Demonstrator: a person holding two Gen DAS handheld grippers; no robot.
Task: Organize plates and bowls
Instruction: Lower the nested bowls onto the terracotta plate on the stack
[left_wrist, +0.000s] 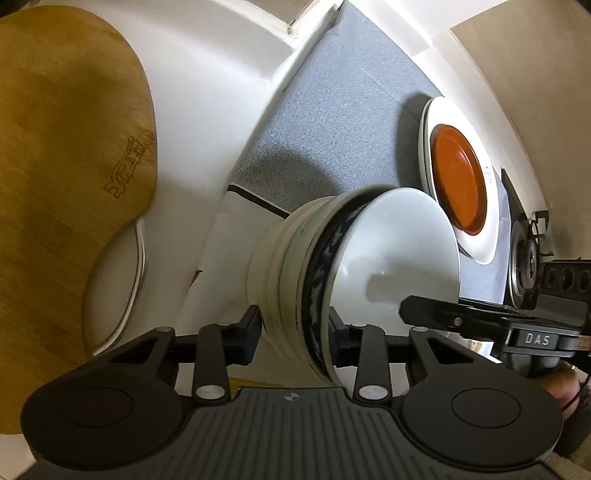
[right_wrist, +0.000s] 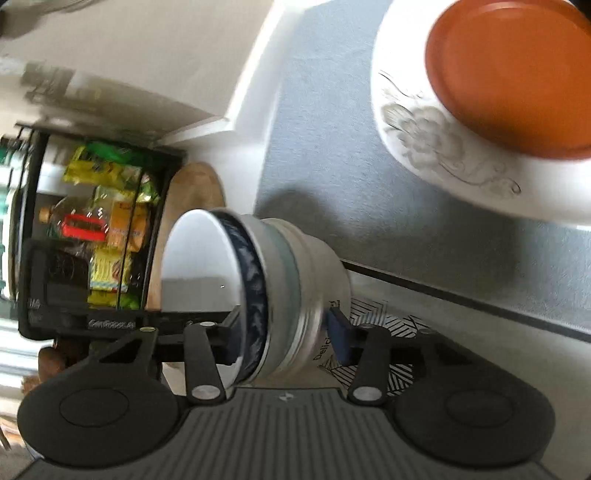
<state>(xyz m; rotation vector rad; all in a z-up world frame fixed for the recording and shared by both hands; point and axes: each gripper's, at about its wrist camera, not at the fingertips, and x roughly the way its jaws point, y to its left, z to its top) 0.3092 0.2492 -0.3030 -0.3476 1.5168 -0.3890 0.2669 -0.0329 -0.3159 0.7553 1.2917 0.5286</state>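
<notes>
A stack of nested bowls is gripped from both sides. The innermost bowl is plain glossy white inside with a dark blue patterned band round its rim; the outer ones are pale, one with a faint green line. Nothing lies in the top bowl.

Beyond the stack, on the grey mat, sits a white plate with a faint floral drawing, and an orange plate rests inside it. A wooden board stands on the stack's other side, next to the wall. In the right wrist view a black wire rack of coloured packets shows behind the stack.

The left gripper has its jaws closed against the stack's sides, the bowls wedged between the fingers. The right gripper clamps the same stack from the opposite direction; its dark body juts in beside the open bowl mouth.
</notes>
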